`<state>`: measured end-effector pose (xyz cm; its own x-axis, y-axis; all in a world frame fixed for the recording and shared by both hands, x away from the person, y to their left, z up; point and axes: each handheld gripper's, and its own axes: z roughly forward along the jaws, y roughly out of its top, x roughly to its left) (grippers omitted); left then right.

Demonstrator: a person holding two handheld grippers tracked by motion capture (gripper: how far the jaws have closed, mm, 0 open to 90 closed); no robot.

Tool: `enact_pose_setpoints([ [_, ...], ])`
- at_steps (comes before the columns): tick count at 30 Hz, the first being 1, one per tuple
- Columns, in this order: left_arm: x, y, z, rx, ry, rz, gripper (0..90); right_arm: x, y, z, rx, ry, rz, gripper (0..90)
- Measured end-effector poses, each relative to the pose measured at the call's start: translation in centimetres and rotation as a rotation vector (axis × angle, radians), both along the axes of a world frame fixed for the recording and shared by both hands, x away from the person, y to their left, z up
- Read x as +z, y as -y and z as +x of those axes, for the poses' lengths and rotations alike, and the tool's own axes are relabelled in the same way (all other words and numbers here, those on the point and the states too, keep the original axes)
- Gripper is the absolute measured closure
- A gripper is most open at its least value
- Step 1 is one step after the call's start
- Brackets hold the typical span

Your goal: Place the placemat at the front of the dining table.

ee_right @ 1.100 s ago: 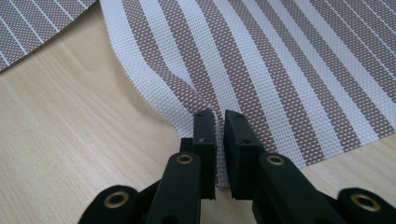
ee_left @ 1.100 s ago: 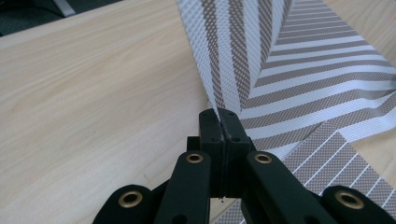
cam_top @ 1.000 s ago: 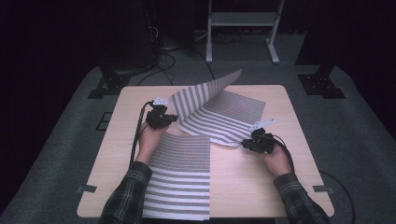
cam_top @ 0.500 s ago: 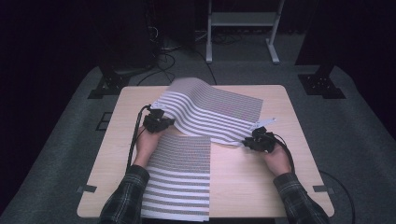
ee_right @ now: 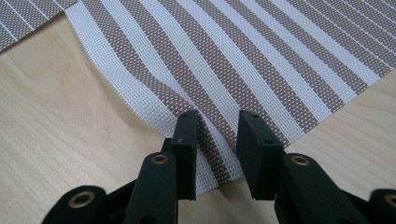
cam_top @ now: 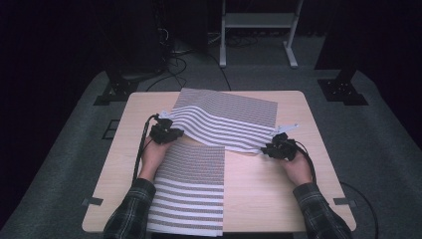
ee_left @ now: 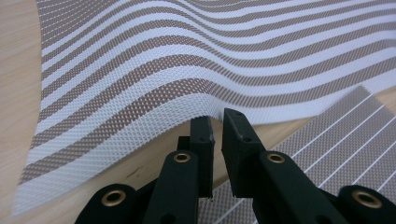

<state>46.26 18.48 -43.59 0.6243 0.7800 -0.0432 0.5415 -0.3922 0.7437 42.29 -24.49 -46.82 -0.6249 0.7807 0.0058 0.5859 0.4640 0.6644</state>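
Note:
A brown-and-white striped mat (cam_top: 229,117) lies across the far half of the wooden table (cam_top: 268,199), its left side still bulging up a little. A second striped mat (cam_top: 191,189) lies flat at the front, partly under the person's left forearm. My left gripper (cam_top: 166,133) sits at the far mat's near left corner. In the left gripper view the jaws (ee_left: 217,119) have just been opening to a narrow gap, with the mat's (ee_left: 187,60) edge at their tips. My right gripper (cam_top: 278,148) (ee_right: 217,121) has also just been opening, and the mat's (ee_right: 257,56) corner lies loose between its parted jaws.
Bare wood lies to the right of the near mat and along the table's left side. Behind the table stand a white metal frame (cam_top: 254,20) and two black stand bases (cam_top: 114,92) (cam_top: 343,92) on grey carpet with cables.
The far mat, held up in the air a second ago, has come down onto the table. Both grippers have stayed near its near corners, and their jaws have parted.

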Motion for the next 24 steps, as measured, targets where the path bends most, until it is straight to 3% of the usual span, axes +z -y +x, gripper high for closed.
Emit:
enact_pose_setpoints([
  [7, 1.1, -1.6, -0.9, 0.010, 0.026, 0.011, 80.8, 0.0, 0.4, 0.0, -0.007, 0.002, -0.006, 66.2],
  [10, 1.4, -2.4, -1.2, 0.017, 0.037, 0.019, 75.6, 0.1, 0.6, 0.0, -0.016, 0.000, -0.018, 60.3],
  [14, 1.5, -3.1, -1.3, 0.018, 0.048, 0.032, 62.9, 0.5, 1.2, -0.2, -0.037, 0.003, 0.008, 49.2],
  [18, 1.4, -3.1, -0.8, 0.011, 0.060, 0.040, 52.2, 1.2, 1.4, -0.3, -0.047, 0.022, 0.052, 46.6],
  [24, 1.0, -2.6, 0.5, 0.010, 0.065, 0.050, 34.5, 1.5, 0.6, -0.4, -0.042, 0.036, 0.038, 46.6],
])
